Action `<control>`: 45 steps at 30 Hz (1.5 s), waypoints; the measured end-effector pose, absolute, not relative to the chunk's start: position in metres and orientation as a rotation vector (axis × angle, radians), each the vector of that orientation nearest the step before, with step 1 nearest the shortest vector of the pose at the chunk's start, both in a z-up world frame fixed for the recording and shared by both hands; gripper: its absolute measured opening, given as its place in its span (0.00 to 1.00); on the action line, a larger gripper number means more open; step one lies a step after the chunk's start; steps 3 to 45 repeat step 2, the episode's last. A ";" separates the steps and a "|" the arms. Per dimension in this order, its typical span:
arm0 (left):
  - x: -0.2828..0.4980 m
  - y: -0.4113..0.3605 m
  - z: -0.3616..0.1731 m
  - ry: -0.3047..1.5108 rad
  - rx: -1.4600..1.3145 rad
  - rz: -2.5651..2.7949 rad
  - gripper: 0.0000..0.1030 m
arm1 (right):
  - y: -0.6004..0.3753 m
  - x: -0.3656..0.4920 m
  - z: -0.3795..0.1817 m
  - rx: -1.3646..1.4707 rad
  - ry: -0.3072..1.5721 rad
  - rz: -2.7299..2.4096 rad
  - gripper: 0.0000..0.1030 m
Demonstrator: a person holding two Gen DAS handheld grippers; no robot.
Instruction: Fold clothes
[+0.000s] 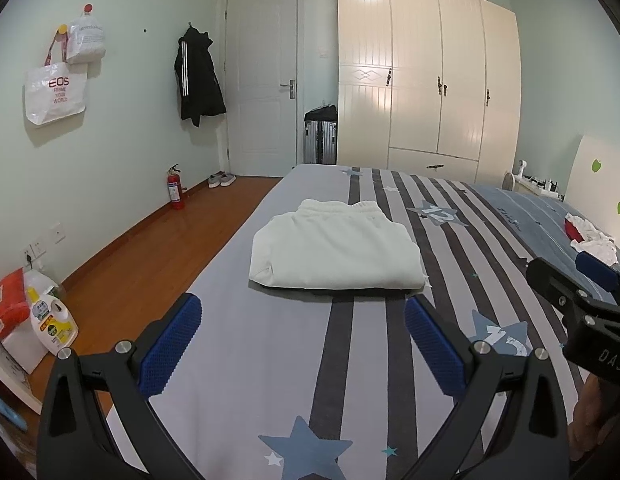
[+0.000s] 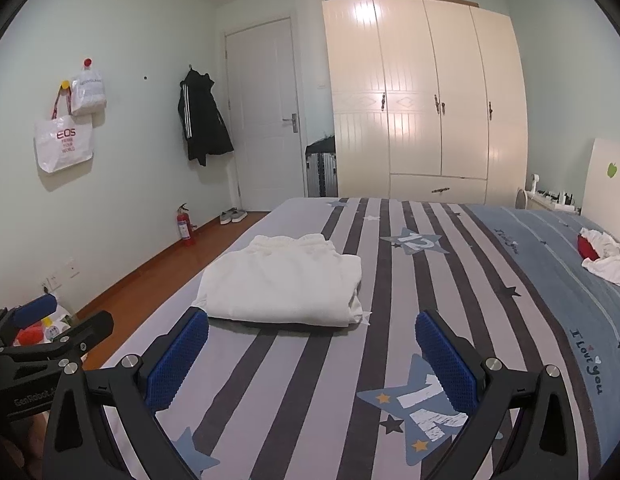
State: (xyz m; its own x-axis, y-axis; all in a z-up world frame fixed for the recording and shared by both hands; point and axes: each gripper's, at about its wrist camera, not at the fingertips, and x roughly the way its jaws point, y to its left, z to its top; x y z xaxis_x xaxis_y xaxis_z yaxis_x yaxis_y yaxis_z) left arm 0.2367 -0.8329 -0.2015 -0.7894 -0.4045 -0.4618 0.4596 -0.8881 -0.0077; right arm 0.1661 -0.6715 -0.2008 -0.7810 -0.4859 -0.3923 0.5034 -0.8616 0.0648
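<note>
Item: white garment (image 1: 336, 246) lies folded on striped bed (image 1: 270, 360) | Handling: judged soft, light, limp; best pinched at a folded edge | Left gripper (image 1: 302, 340): jaws apart, empty; right gripper (image 2: 312, 354): likewise

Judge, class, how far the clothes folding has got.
Done: the white trousers lie folded into a neat stack on the striped bed. In hand: nothing; the left tongs and right tongs are both open and empty. Left: a crumpled white and red pile near the headboard.
</note>
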 end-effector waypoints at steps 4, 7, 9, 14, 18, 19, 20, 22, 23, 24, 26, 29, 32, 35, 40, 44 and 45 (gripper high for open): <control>0.236 -0.832 -0.201 0.161 0.633 -2.601 0.98 | -0.671 0.167 -0.201 0.547 0.054 -2.553 1.00; 0.236 -0.832 -0.201 0.161 0.633 -2.601 0.98 | -0.671 0.167 -0.201 0.547 0.054 -2.553 1.00; 0.236 -0.832 -0.201 0.161 0.633 -2.601 0.98 | -0.671 0.167 -0.201 0.547 0.054 -2.553 1.00; 0.236 -0.832 -0.201 0.161 0.633 -2.601 0.98 | -0.671 0.167 -0.201 0.547 0.054 -2.553 1.00; 0.236 -0.832 -0.201 0.161 0.633 -2.601 0.98 | -0.671 0.167 -0.201 0.547 0.054 -2.553 1.00; 0.236 -0.832 -0.201 0.161 0.633 -2.601 0.98 | -0.671 0.167 -0.201 0.547 0.054 -2.553 1.00; 0.236 -0.832 -0.201 0.161 0.633 -2.601 0.98 | -0.671 0.167 -0.201 0.547 0.054 -2.553 1.00; 0.236 -0.832 -0.201 0.161 0.633 -2.601 0.98 | -0.671 0.167 -0.201 0.547 0.054 -2.553 1.00; 0.236 -0.832 -0.201 0.161 0.633 -2.601 0.98 | -0.671 0.167 -0.201 0.547 0.054 -2.553 1.00; 0.236 -0.832 -0.201 0.161 0.633 -2.601 0.98 | -0.671 0.167 -0.201 0.547 0.054 -2.553 1.00; 0.236 -0.832 -0.201 0.161 0.633 -2.601 0.98 | -0.671 0.167 -0.201 0.547 0.054 -2.553 1.00; 0.236 -0.832 -0.201 0.161 0.633 -2.601 0.98 | -0.671 0.167 -0.201 0.547 0.054 -2.553 1.00; 0.236 -0.832 -0.201 0.161 0.633 -2.601 0.98 | -0.671 0.167 -0.201 0.547 0.054 -2.553 1.00; 0.236 -0.832 -0.201 0.161 0.633 -2.601 0.98 | -0.671 0.167 -0.201 0.547 0.054 -2.553 1.00; 0.236 -0.832 -0.201 0.161 0.633 -2.601 0.98 | -0.671 0.167 -0.201 0.547 0.054 -2.553 1.00; 0.236 -0.832 -0.201 0.161 0.633 -2.601 0.98 | -0.671 0.167 -0.201 0.547 0.054 -2.553 1.00; 0.236 -0.832 -0.201 0.161 0.633 -2.601 0.98 | -0.671 0.167 -0.201 0.547 0.054 -2.553 1.00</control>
